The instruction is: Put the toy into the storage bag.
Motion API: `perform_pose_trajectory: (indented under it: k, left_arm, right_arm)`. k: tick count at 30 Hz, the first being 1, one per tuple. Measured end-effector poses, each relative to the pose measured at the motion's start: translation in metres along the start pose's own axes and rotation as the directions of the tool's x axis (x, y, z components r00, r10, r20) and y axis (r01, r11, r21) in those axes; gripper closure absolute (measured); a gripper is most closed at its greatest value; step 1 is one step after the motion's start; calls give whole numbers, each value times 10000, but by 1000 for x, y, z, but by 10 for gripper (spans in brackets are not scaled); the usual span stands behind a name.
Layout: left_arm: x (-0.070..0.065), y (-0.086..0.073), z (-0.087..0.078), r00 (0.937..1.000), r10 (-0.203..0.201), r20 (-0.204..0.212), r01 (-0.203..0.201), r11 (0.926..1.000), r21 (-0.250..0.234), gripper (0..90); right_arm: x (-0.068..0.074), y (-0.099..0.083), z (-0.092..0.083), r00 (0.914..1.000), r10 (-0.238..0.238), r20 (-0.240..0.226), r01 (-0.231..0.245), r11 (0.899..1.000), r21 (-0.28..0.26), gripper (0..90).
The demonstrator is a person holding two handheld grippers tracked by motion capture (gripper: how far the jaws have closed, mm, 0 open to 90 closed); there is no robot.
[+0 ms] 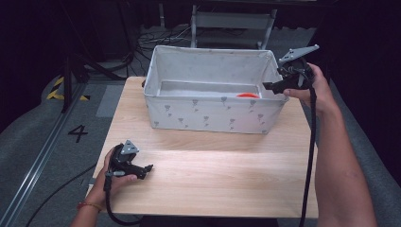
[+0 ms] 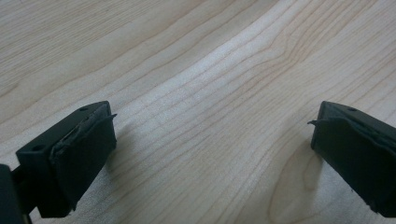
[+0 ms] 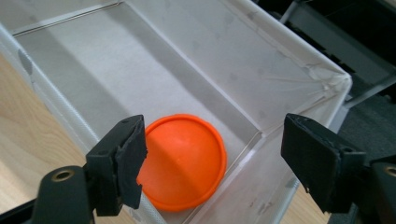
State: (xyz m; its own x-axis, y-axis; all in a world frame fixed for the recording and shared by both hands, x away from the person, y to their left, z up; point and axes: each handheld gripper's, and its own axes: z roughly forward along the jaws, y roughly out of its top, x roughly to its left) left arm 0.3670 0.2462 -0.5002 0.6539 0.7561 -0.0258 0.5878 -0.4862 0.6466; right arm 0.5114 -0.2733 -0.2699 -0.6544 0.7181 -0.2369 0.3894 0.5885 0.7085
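disc: orange round disc [image 3: 182, 161], flat on the floor of the fabric bin [image 1: 208, 113], right near corner, close to the walls
right claw: [image 3: 212, 163] jaws apart, nothing between the pads; hangs over the bin's right rim, in the high view at [image 1: 273, 86]
disc vs right claw: below and just ahead of the jaws, nearer the left jaw; not touching either pad, judging by the right gripper view
axis: none, disc is round, so any approach angle grips alike; lying flat near the walls is the hard part
left claw: [image 2: 212, 154] jaws wide apart, empty, low over bare worktop [image 2: 196, 70]; in the high view at [image 1: 147, 168], near left corner
nearer hand: right, by far; left is well apart from the bin
step (my read): disc looks dropped in, right claw free
writing: "4" marked on the floor [image 1: 78, 133] left of the worktop; bin has small grey printed motifs, no readable text
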Motion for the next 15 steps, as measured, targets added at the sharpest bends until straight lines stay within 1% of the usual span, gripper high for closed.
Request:
perform_pose_trajectory:
  k: [2,3,4,6,9,11,12,15]
  left_arm:
    - [0,0,0,10000,5,3,-5,10000,4,2]
    - [0,0,0,10000,3,3,-3,10000,1,2]
    - [0,0,0,10000,6,3,-6,10000,3,2]
    - [0,0,0,10000,2,4,-2,10000,3,2]
    - [0,0,0,10000,5,5,-5,10000,3,2]
    - [0,0,0,10000,8,0,-8,10000,-2,2]
    - [0,0,0,10000,6,1,-6,10000,5,2]
    - [0,0,0,10000,18,-11,-18,10000,-2,2]
  right_arm:
    - [2,-4,-2,10000,37,87,-35,9999,-146,223]
    - [3,-6,-3,9996,61,264,-55,9997,-245,219]
    - [3,-8,-4,9993,146,340,-138,9996,-245,220]
    - [5,-12,-6,9991,272,336,-263,9993,-275,221]
    - [7,-15,-11,9990,321,299,-305,9981,-536,225]
    - [9,-16,-14,9988,389,310,-378,9986,-366,246]
    - [10,-17,-17,9984,359,434,-347,9990,-275,246]
    - [13,-18,-22,9984,384,416,-366,9984,-419,246]
